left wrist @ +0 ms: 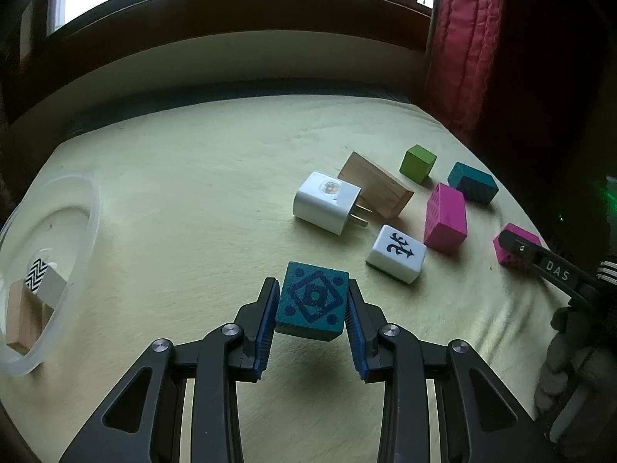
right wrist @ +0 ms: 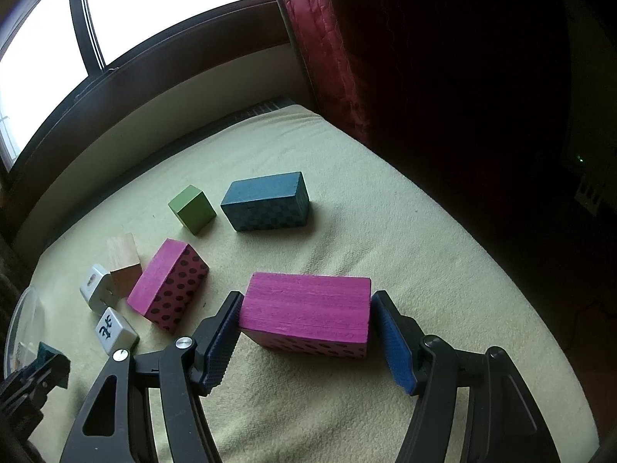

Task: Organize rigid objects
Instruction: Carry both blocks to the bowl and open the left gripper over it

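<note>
Teal cube (left wrist: 311, 301) is clenched, lifted, in the left claw (left wrist: 313, 308), the bowl (left wrist: 83, 239) to its left judged next, while the right claw (right wrist: 304, 332) brackets a pink block (right wrist: 306, 310), grip not yet closed.

The clear bowl (left wrist: 83, 208) is cut off at the left edge, its contents partly hidden
</note>
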